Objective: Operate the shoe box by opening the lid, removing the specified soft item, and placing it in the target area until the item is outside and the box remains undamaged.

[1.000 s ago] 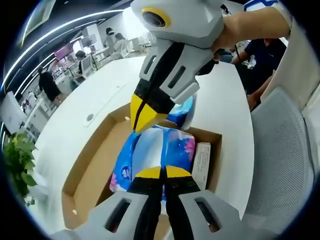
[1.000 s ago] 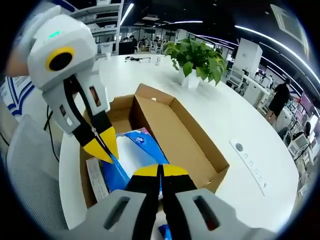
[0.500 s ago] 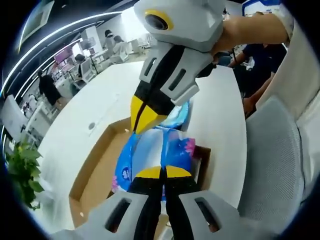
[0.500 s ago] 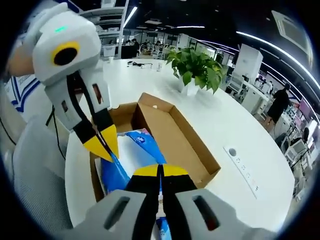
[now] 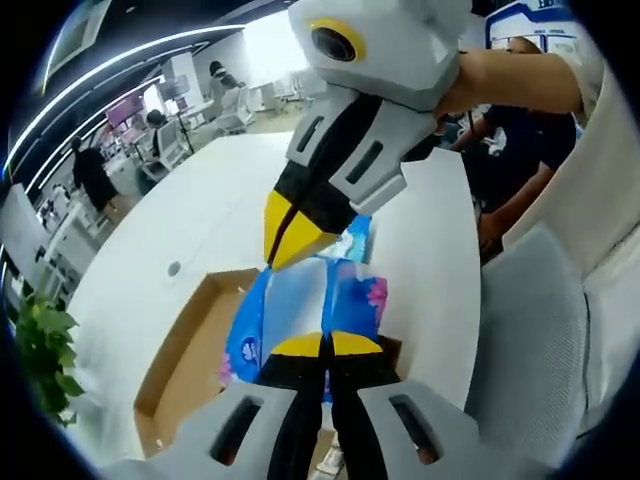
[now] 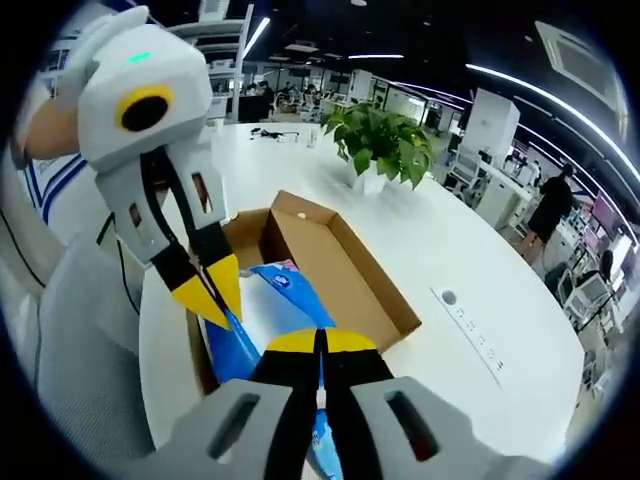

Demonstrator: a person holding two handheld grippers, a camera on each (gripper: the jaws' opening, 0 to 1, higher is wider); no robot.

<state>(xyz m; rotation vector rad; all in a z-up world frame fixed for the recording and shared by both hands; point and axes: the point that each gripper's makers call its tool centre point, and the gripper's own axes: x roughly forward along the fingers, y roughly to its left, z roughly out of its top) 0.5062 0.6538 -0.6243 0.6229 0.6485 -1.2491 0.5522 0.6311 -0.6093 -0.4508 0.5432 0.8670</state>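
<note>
The left gripper [image 5: 323,346] has its yellow-tipped jaws pressed together on the near end of the blue soft pack [image 5: 300,305], holding it above the open cardboard box [image 5: 190,350]. The right gripper [image 5: 290,232] comes down from above the pack, its jaws closed to a point on the pack's far end, and a person's hand [image 5: 500,80] grips its grey body (bare forearm, pale sleeve further back).

In the right gripper view, the right gripper [image 6: 322,345] clamps the pack [image 6: 290,300] from below, while the left gripper [image 6: 210,292] reaches in over the box's near corner, jaws meeting on the pack's other end.
</note>
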